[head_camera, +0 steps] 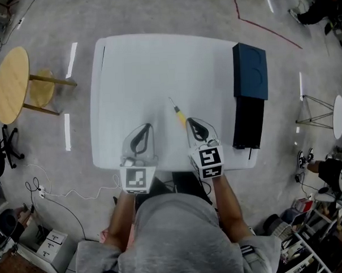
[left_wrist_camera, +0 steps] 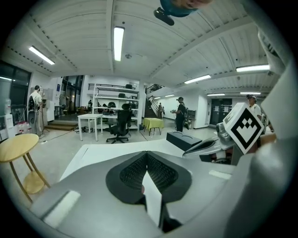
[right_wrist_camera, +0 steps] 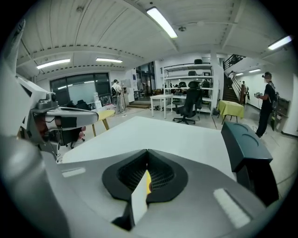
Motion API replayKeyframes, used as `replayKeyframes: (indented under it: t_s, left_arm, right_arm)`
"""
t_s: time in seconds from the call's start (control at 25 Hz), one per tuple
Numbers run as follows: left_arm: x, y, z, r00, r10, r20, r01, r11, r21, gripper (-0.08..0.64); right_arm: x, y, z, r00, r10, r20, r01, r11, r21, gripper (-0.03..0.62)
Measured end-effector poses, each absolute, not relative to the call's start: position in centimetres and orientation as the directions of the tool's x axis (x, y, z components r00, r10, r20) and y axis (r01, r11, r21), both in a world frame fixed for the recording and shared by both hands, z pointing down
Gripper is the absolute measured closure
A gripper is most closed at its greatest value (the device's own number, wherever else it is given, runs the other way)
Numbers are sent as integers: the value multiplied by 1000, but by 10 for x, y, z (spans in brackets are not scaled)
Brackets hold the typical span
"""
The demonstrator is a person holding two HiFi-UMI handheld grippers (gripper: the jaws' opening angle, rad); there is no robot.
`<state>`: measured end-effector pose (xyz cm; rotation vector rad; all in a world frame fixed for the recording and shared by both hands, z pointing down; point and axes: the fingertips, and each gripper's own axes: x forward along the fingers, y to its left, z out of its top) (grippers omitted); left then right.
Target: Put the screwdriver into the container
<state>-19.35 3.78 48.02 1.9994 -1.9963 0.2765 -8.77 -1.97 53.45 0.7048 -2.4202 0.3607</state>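
Observation:
A screwdriver [head_camera: 178,112] with a yellow handle lies on the white table [head_camera: 140,72], its thin shaft pointing away from me. My right gripper [head_camera: 189,121] is shut, its tips right beside the handle's near end. In the right gripper view a sliver of the yellow handle [right_wrist_camera: 148,181] shows low between the closed fingers of the right gripper [right_wrist_camera: 147,151]; nothing is clamped. The container, a dark blue box [head_camera: 250,70] with a black part [head_camera: 248,124] in front of it, stands at the table's right edge. My left gripper [head_camera: 148,127] hangs shut and empty over the near table; its jaws meet in the left gripper view [left_wrist_camera: 147,153].
A round wooden stool [head_camera: 10,83] stands on the floor to the left of the table, with a black office chair [head_camera: 2,152] and cables [head_camera: 60,194] nearby. The container [right_wrist_camera: 244,142] sits at the right in the right gripper view. People, desks and shelves are far behind.

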Motion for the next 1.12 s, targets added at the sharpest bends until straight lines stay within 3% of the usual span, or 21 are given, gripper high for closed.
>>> replayKeyframes:
  t_s: [0.64,0.92,1.12]
  left_arm:
    - [-196,29,543,14,-892,452,-989,54,138,549]
    - [-197,26,550,15,-883,469,-988,60,144,548]
    - [-200,27,553,11,-882,472,-986,70,154,549]
  right_arm:
    - [-99,-29,611,-616,-279,736,-517,848,-112,585]
    - [-105,-26,634,-563,-192,804,-501,853,-148,476]
    - [-109,-24,645,-541,-164,825,-496,854,-156,454]
